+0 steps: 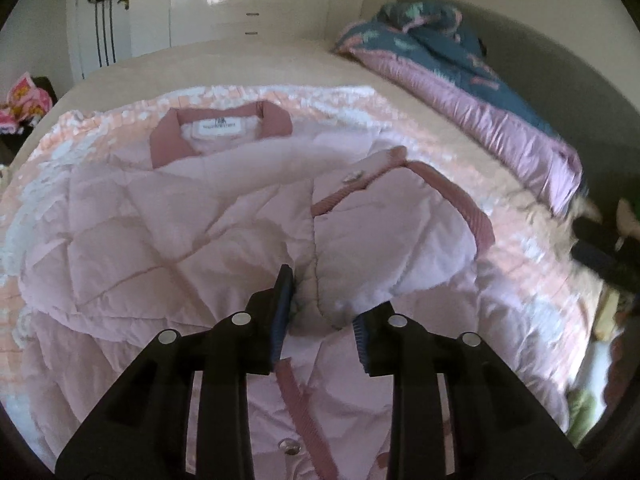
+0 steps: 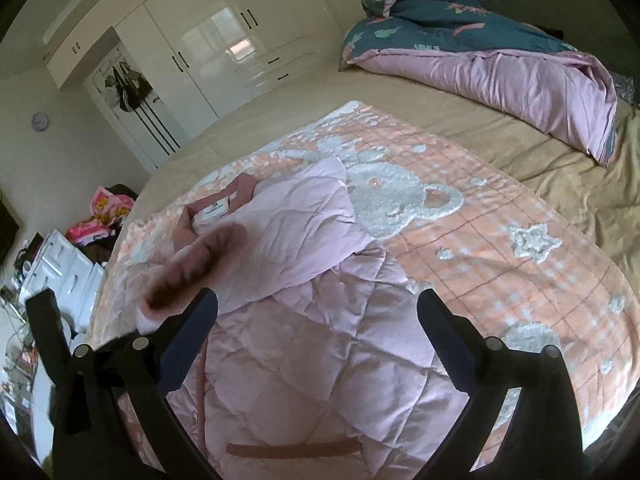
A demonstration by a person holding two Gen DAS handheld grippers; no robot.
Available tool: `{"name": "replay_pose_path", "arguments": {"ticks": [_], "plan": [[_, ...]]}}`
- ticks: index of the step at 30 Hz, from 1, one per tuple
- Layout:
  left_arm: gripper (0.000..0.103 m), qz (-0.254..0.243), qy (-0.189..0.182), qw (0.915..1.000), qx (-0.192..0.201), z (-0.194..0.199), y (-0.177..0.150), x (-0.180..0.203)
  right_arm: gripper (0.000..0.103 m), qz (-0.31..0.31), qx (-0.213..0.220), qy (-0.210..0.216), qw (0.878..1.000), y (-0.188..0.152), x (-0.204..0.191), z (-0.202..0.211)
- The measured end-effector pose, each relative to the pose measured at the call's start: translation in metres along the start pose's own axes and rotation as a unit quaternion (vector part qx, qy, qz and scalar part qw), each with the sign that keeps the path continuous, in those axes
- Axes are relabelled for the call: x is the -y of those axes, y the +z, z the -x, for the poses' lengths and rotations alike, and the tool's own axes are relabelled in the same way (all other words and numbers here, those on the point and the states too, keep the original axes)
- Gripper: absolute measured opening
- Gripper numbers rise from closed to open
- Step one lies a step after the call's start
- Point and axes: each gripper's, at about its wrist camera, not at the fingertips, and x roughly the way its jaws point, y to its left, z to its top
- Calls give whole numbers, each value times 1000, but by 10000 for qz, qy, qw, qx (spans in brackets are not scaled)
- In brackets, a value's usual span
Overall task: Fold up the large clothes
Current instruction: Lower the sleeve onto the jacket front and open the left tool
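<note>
A pale pink quilted jacket (image 1: 160, 220) (image 2: 312, 360) lies spread on a peach bear-pattern blanket (image 2: 500, 280) on the bed, with its dusty-pink collar and white label (image 1: 218, 126) at the far end. My left gripper (image 1: 330, 292) hovers low over the jacket's middle. Its jaws stand a little apart with a puffed fold of fabric between them, and the pads do not clearly press on it. My right gripper (image 2: 318, 296) is wide open above the jacket's lower body, holding nothing. A blurred ribbed sleeve cuff (image 2: 192, 264) shows just left of it.
The tan bed sheet (image 2: 440, 120) runs beyond the blanket. A bunched teal and pink duvet (image 2: 500, 76) (image 1: 480, 92) lies at the back right. White wardrobes (image 2: 224, 40) line the far wall. Drawers and piled clothes (image 2: 100, 216) stand left of the bed.
</note>
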Motion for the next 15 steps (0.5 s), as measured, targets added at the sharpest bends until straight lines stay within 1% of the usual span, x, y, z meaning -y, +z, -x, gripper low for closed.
{"name": "replay_pose_path", "arguments": {"ticks": [4, 5, 6, 7, 8, 10, 11, 12, 13, 14, 15], "plan": [[27, -164, 148, 9993, -311, -10, -10, 5, 99, -15, -29, 27, 10000, -1, 2, -1], [35, -164, 141, 9990, -400, -13, -12, 4, 99, -25, -29, 39, 10000, -1, 3, -1], [45, -145, 89, 9986, -500, -14, -15, 4, 99, -41, -31, 46, 10000, -1, 3, 0], [49, -134, 27, 9984, -553, -14, -18, 4, 99, -47, -30, 49, 10000, -1, 3, 0], [51, -153, 12, 9981, -591, -14, -21, 4, 99, -52, -34, 71, 10000, -1, 3, 0], [54, -251, 46, 9977, -626, -10, -27, 6, 99, -54, -55, 87, 9999, -2, 2, -1], [57, -241, 42, 9975, -656, -8, -29, 5, 99, -39, -69, 108, 9999, -3, 1, -1], [68, -167, 20, 9973, -708, -6, -31, 2, 99, -24, -83, 117, 9999, -3, -1, -2], [74, -63, -30, 9973, -737, -3, -32, -2, 99, -9, -90, 111, 9999, -4, -1, -2], [78, 14, -87, 9972, -744, 0, -33, -5, 99, 10, -105, 116, 9999, -5, -3, -3], [79, 108, -167, 9971, -729, 3, -35, -9, 99, 15, -115, 125, 9999, -6, -4, -3]]}}
